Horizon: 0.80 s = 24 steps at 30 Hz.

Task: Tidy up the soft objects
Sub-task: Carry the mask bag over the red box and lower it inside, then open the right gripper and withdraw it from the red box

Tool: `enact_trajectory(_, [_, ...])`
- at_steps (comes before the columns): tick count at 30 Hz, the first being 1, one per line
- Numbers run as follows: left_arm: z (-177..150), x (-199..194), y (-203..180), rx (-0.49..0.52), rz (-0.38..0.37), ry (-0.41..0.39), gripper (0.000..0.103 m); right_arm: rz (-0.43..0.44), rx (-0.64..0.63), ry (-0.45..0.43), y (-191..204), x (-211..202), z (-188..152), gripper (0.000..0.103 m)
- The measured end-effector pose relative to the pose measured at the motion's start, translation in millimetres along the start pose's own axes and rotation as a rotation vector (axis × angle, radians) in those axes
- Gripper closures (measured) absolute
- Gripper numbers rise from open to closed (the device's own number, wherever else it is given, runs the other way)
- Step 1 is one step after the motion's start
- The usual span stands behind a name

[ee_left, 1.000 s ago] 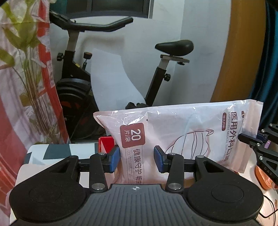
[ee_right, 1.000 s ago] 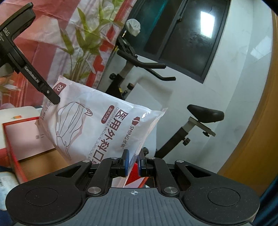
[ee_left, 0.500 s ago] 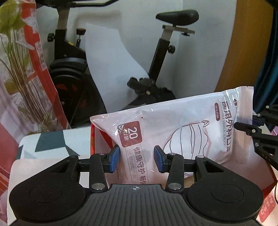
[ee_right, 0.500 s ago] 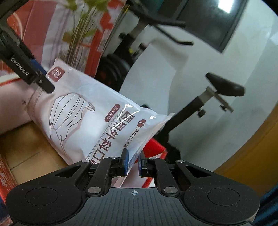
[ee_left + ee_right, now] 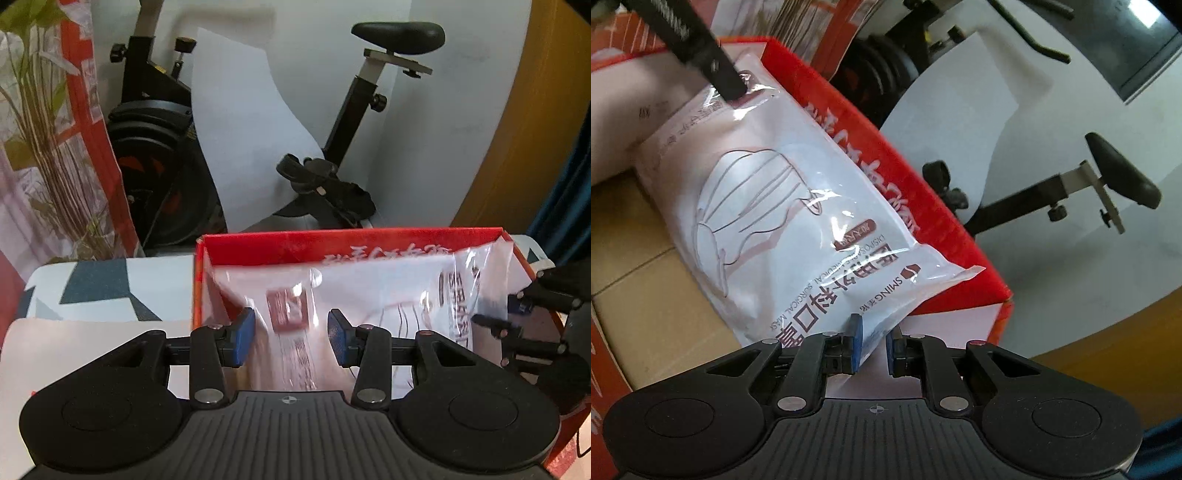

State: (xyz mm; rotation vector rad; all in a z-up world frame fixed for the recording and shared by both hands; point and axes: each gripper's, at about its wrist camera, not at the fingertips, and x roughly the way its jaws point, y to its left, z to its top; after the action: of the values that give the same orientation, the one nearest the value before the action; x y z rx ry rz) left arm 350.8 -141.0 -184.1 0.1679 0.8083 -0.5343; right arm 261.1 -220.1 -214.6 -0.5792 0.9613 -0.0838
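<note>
The step in hand looks like placing: the surgical mask pack (image 5: 783, 221) lies tilted inside the red cardboard box (image 5: 908, 206), its far side against the box's far wall. The right claw (image 5: 873, 343) has its blue pads slightly parted around the pack's corner, so I cannot tell whether it grips. The left claw (image 5: 291, 332) stands open, the pack beyond its pads. The box sits on the patterned tabletop (image 5: 103, 284). Next probably calls for freeing the corner and backing both claws out.
</note>
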Motion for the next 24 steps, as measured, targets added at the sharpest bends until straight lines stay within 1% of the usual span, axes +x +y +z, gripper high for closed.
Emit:
enact_trajectory(4, [-1,-5,0,0.016,0.009,-0.019,0.057,0.005,-0.014,0.042,5,6,2,0.091])
enact_trajectory(7, [-2,-9,-1,0.017,0.011,-0.025,0.057,0.038,-0.046,0.099,9,14,2,0.090])
enact_trajectory(11, [-5,-17,-5,0.028,0.016,-0.040,0.057,0.065,-0.021,0.128,7,17,-2,0.090])
enact_trajectory(14, [-8,-26,-6,0.037,0.020,-0.054,0.057,0.055,0.004,0.099,5,11,-3,0.086])
enact_trajectory(16, [-9,-33,-7,0.044,0.024,-0.065,0.057,0.034,0.009,0.060,4,1,-5,0.066])
enact_trajectory(18, [-11,-41,-9,0.046,0.028,-0.077,0.057,0.036,0.031,0.015,0,-10,-5,0.061])
enact_trajectory(24, [-21,-66,-15,0.046,0.035,-0.108,0.057,0.041,0.127,-0.109,-16,-50,-4,0.061])
